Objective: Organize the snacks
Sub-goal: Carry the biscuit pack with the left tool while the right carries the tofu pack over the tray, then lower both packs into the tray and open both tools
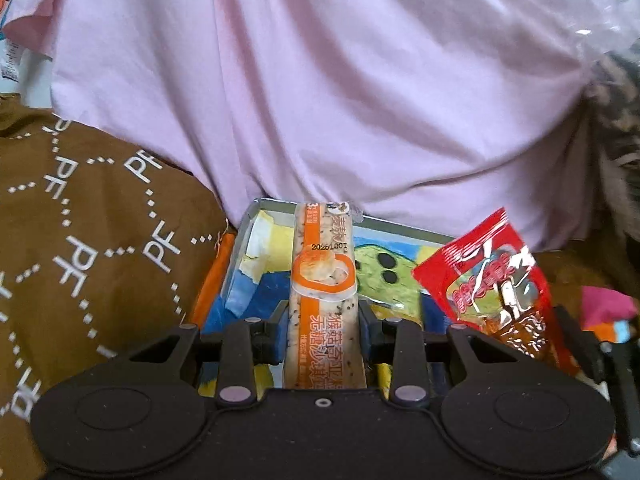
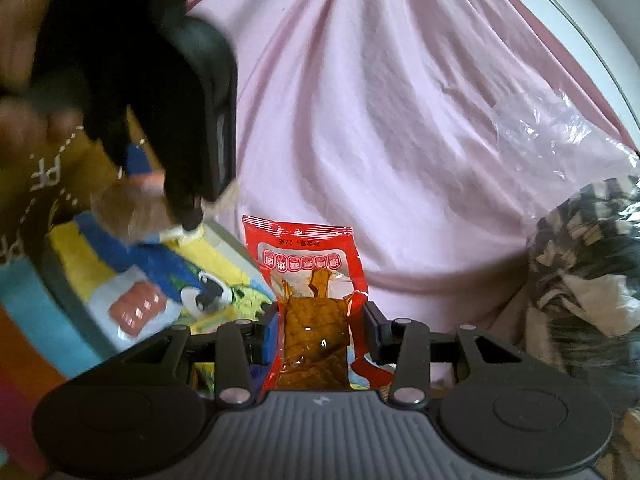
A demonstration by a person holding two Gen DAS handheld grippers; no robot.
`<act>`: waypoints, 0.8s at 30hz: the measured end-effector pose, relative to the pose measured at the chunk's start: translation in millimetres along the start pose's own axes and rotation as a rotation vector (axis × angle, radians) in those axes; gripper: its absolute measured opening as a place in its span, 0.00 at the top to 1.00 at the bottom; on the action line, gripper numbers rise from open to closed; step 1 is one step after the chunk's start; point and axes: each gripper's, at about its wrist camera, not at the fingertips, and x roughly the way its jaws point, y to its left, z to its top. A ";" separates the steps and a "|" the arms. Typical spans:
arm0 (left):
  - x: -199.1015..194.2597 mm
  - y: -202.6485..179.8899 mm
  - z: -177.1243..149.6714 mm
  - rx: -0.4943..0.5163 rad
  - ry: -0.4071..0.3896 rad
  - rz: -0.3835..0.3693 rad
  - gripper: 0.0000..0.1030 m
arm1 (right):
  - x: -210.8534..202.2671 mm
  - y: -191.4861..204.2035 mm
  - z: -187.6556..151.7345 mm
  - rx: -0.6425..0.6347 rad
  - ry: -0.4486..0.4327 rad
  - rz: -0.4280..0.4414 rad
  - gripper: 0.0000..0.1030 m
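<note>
Left gripper: jaws pinching a long orange-and-white snack bar across its width, low on the wrapper; free end standing out ahead over the tin.
Right gripper: jaws pinching a red snack pouch near its clear lower part; printed top end pointing away, crumpled at the grip.
Both snacks lifted, clear of any surface, side by side in the left wrist view.

Just beyond: shallow metal tin with a colourful cartoon picture on its face, lying below and ahead of both snacks. Likely the sorting place, though not certain from these views.
Further out: brown printed cloth at left, pink cloth filling the background, clear plastic bag and a checked fabric at right.

Step in hand, as judged: carrying both packs over to the tin.
Notes for doing it well:
- Keep the pinch steady; pouch film is slippery and may slide.
- Bring the bar down flat, long side parallel to the tin wall.
- Keep the two grippers apart; little room between them.
- Set one down first, then the other.
</note>
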 end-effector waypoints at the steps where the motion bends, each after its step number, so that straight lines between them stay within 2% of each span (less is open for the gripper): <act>1: 7.5 0.7 1.0 -0.007 0.008 0.006 0.66 | 5.4 0.6 0.5 0.009 0.001 0.007 0.56; 6: 36.8 3.9 -0.4 -0.033 0.060 0.033 0.66 | 30.0 4.5 -1.9 0.064 0.042 0.063 0.56; 10: 51.4 3.1 -6.1 -0.010 0.091 0.057 0.66 | 41.1 5.5 -8.4 0.093 0.077 0.093 0.56; 16: 63.2 10.7 -14.4 0.003 0.115 0.106 0.66 | 46.2 6.6 -12.9 0.102 0.103 0.109 0.54; 24: 64.7 11.0 -14.4 -0.003 0.124 0.128 0.64 | 52.0 5.9 -15.4 0.138 0.130 0.147 0.50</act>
